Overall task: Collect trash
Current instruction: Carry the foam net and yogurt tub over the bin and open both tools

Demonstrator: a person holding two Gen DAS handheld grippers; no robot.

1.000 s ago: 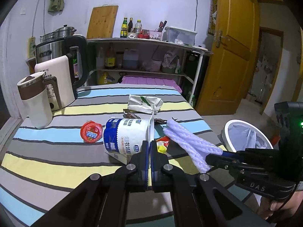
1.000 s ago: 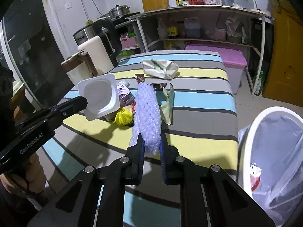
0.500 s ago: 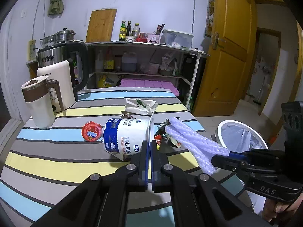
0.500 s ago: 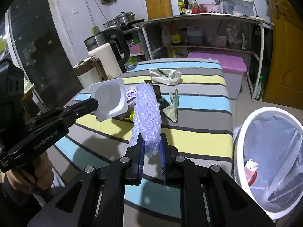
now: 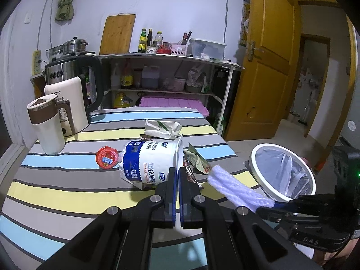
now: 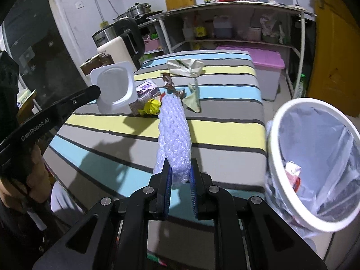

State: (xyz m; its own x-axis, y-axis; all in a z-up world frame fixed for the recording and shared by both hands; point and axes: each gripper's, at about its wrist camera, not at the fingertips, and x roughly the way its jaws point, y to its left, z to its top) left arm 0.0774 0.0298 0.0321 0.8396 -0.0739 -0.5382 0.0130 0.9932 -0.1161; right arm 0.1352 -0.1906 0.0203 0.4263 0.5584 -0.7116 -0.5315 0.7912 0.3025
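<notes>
My left gripper is shut on the rim of a white and blue yogurt cup and holds it above the striped table; the cup also shows in the right wrist view. My right gripper is shut on a lilac foam net sleeve, held above the table's front right, left of the white bin. The sleeve and bin also show in the left wrist view. The bin has a clear liner and some trash inside.
On the table lie a red lid, a crumpled white and green wrapper, a small carton, a yellow wrapper and a green wrapper. A mug and kettles stand at the left. Shelves stand behind.
Both grippers have pulled back and up from the table with their loads. The bin now looms larger to the right of the right gripper.
</notes>
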